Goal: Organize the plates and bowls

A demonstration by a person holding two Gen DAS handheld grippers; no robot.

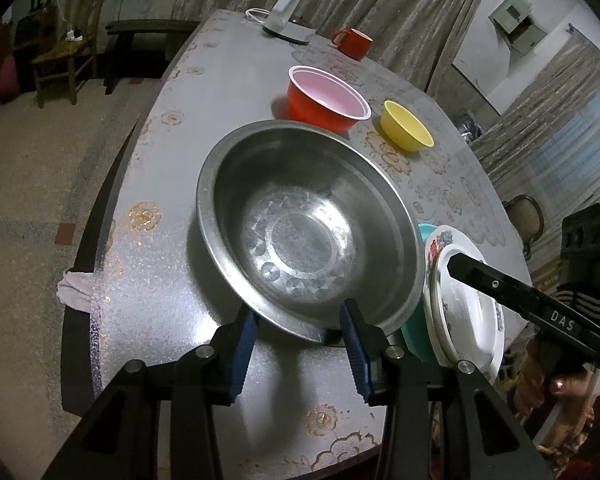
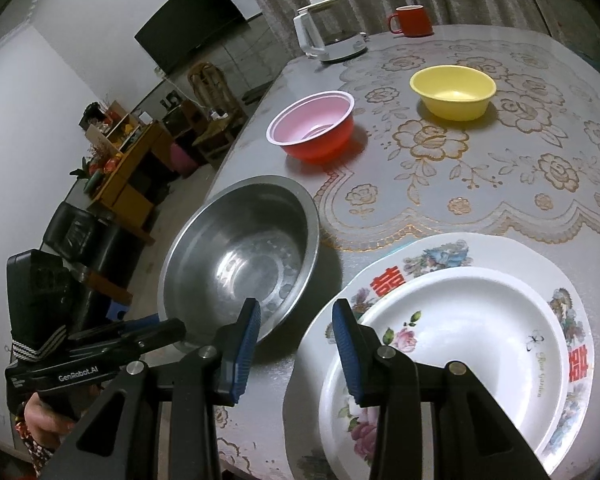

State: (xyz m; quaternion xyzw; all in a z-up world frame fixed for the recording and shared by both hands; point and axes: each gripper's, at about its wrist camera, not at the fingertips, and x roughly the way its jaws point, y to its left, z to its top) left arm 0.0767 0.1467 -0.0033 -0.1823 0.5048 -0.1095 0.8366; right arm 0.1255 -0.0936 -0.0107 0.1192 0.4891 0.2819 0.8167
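A large steel bowl (image 1: 300,236) (image 2: 240,256) sits on the table near its front edge. My left gripper (image 1: 300,316) is open, its blue pads either side of the bowl's near rim. To the right, a small floral white plate (image 2: 460,340) lies on a larger patterned plate (image 2: 440,252), over something teal (image 1: 414,332). My right gripper (image 2: 296,320) is open and empty above the stack's left edge; it also shows in the left wrist view (image 1: 456,262). A red bowl with a pink inside (image 1: 326,96) (image 2: 312,126) and a yellow bowl (image 1: 406,124) (image 2: 452,90) stand farther back.
A white kettle base (image 1: 288,16) (image 2: 328,36) and a red mug (image 1: 352,42) (image 2: 410,20) stand at the table's far end. The table (image 1: 160,240) has a lace-patterned cover. Chairs and furniture stand on the floor to the left.
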